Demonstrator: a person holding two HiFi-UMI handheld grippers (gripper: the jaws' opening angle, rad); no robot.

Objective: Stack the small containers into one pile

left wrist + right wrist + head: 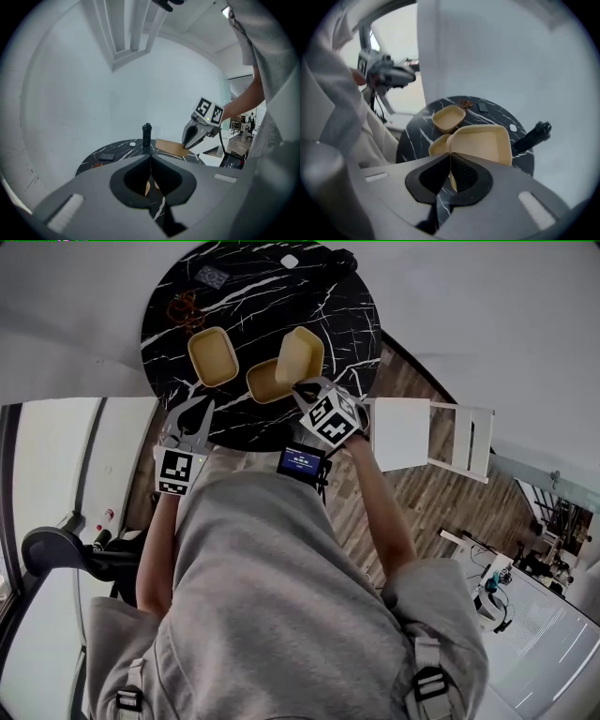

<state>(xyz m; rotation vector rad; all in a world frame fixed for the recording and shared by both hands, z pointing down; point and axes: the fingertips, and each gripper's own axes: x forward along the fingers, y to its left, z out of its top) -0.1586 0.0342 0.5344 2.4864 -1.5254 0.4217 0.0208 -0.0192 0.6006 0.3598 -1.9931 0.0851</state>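
Closest in, the left hand-held gripper (150, 158) hangs at the near edge of the desk (253, 296). Its jaws are pressed together with nothing between them, so it's idle.

Now the right hand-held gripper (450, 157), and this is the one to watch. Its jaws are pinched on the near wall of a tan container (485, 140), which is off the desk and tipped up steeply on edge.

Just below and beside that one lies the second container (265, 382), flat on the desk with its open side up. That looks like the base of the pile.

To land this cleanly, my call is to bring the held container level first. Then square its rounded corners to the one below and centre it before lowering. If it goes down tilted, one edge will likely catch the rim and shove the base along the slick marble. The grip is only on one wall, so a slow descent is wise, letting go only once it has seated inside. The free left gripper could steady the base if it slides.

A bit farther, off to the left, the third container (213, 356) sits alone with its open side up, apart from the other two. It is not yet stacked.

At the far side stands a black cylinder (532, 136), with a few small items near the far rim. All of that is well apart from the stacking spot.
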